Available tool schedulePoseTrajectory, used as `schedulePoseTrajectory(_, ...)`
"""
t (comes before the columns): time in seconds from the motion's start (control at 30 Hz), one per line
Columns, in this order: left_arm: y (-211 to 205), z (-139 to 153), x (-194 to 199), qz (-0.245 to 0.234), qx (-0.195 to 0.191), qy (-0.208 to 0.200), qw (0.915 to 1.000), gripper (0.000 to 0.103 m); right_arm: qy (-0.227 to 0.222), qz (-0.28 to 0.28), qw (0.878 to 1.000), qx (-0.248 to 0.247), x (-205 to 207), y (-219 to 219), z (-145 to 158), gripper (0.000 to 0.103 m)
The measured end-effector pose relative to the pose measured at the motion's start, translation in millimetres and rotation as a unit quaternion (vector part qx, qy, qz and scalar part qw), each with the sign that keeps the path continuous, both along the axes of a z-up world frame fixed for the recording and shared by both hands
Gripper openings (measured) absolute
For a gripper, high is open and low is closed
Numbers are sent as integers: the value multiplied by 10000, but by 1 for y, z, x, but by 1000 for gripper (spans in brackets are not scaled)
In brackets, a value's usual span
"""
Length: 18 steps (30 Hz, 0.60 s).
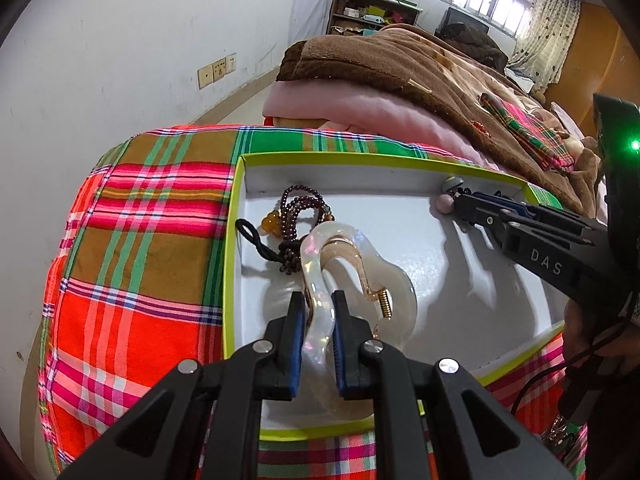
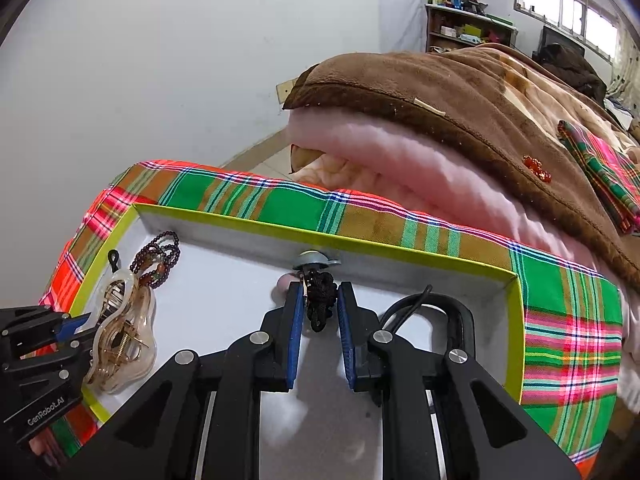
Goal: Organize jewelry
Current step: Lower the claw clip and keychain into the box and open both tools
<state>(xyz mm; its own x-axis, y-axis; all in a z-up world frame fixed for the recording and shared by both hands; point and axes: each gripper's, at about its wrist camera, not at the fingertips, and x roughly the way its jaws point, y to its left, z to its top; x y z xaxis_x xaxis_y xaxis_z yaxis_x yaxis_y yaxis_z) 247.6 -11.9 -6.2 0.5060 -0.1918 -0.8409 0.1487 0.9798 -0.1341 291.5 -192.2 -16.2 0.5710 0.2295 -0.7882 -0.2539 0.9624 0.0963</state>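
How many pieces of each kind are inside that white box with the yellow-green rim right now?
In the box:
Hair claw clips: 1, pearly, clamped by the left gripper
Dark red bead strings: 1, coiled
Black knotted cord pieces with a metal cap: 1, between the right gripper's fingers
Pink beads: 1
Total: 4; whether bead and cord join is unclear.

My black jaws carry blue pads [image 1: 295, 344]; white tray [image 1: 420, 220] rimmed lime; pearly clip [image 1: 320, 320]; maroon beads [image 1: 296, 208]; red-green plaid cloth [image 1: 140, 260].
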Motion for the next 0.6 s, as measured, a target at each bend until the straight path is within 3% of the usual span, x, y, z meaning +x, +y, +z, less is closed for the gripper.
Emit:
schedulePoseTrajectory(0.27, 2, 0, 1, 29, 15, 6, 10000, 18, 21, -41, 10000, 41, 0, -2, 0, 21)
schedulePoseTrajectory(0.37, 3, 1, 1, 35, -18, -7, 10000, 23, 10, -50, 10000, 59, 0, -2, 2, 30)
schedulePoseTrajectory(0.6, 4, 7, -2, 72, -52, -81, 9999, 38, -23, -117, 9998, 127, -2, -5, 6, 31)
